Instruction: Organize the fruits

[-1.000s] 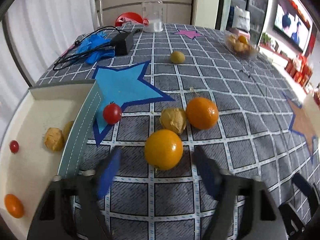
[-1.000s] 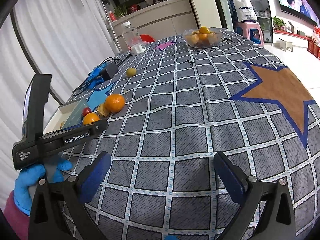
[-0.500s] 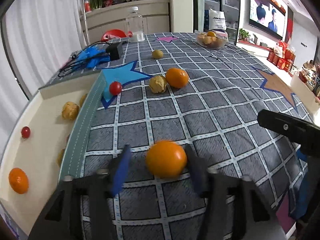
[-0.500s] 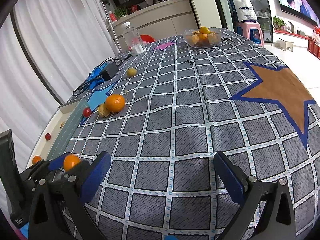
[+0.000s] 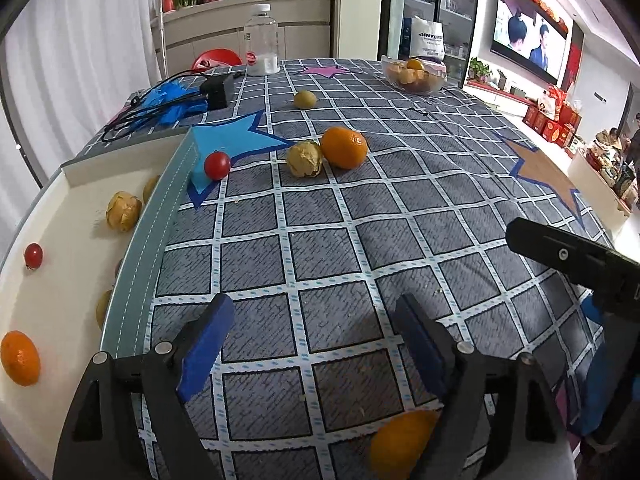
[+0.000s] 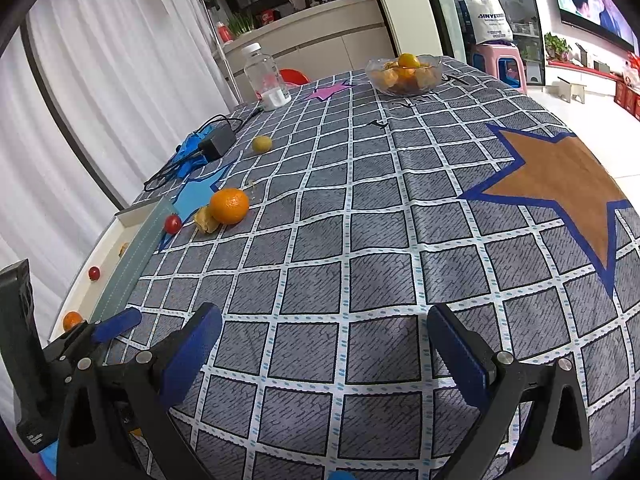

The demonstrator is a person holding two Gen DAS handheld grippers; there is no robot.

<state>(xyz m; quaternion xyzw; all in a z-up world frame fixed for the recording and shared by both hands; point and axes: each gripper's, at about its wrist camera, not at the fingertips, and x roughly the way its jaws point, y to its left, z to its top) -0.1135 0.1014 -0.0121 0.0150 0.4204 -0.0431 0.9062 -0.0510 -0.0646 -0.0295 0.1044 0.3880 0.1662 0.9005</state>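
My left gripper (image 5: 312,312) hovers over the checked tablecloth with its jaws opening and nothing between the blue pads. A blurred orange (image 5: 404,444) shows at the bottom of the left wrist view, partly behind the right finger and free of the pads. Farther off on the cloth lie a cherry tomato (image 5: 217,165), a husked physalis (image 5: 305,159), an orange (image 5: 344,148) and a small yellow-green fruit (image 5: 305,99). The white tray (image 5: 160,216) at the left holds an orange (image 5: 19,358), a tomato (image 5: 33,255) and a physalis (image 5: 124,211). My right gripper (image 6: 324,320) stands open over bare cloth.
A glass bowl of fruit (image 5: 414,76) and a plastic bottle (image 5: 262,46) stand at the table's far end. A black adapter (image 5: 216,88) with its cable and a blue glove (image 5: 172,98) lie at the far left. The right device's black body (image 5: 572,256) juts in from the right.
The left gripper drew back toward the table's near edge with the orange between its pads, then its jaws spread and the orange dropped low in the view. The right gripper kept still.
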